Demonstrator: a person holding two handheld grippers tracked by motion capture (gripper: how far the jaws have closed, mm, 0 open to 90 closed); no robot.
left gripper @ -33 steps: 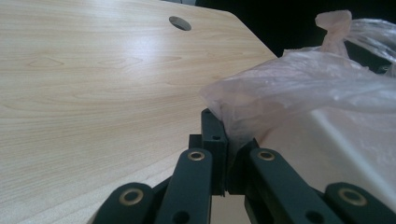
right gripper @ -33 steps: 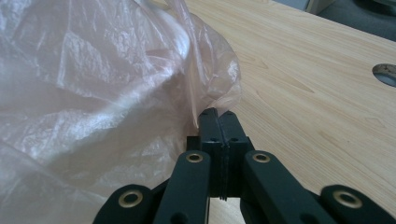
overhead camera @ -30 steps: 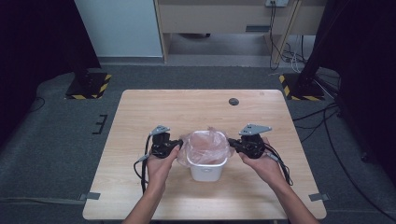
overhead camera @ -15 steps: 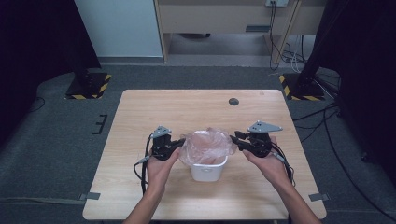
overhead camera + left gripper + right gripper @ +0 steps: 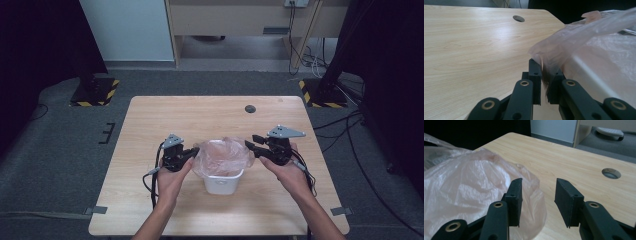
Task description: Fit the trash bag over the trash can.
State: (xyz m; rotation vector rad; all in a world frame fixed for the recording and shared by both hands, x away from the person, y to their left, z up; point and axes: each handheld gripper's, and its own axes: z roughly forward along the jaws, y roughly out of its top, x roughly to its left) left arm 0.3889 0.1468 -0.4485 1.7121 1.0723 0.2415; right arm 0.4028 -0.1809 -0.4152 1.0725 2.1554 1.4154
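A small white bin (image 5: 220, 183) stands near the middle of the wooden table (image 5: 150, 125), lined with a thin pinkish plastic bag (image 5: 222, 156) that billows over its rim. My left gripper (image 5: 194, 151) is shut on the bag's left edge; in the left gripper view the film (image 5: 564, 50) is pinched between the jaws (image 5: 544, 80), with the bin's white wall (image 5: 596, 80) to the right. My right gripper (image 5: 251, 142) hovers at the bag's right side, open. In the right gripper view its jaws (image 5: 538, 195) stand apart, and the bag (image 5: 474, 190) lies left of them, untouched.
A round cable hole (image 5: 250, 108) sits in the table's far right part, also seen as a hole (image 5: 611, 173) in the right gripper view. Cables (image 5: 155, 175) trail from both grippers across the tabletop. Dark floor surrounds the table.
My right gripper has let go of the bag's right edge, opened and drawn back to the right. The left gripper keeps its hold and has barely moved.
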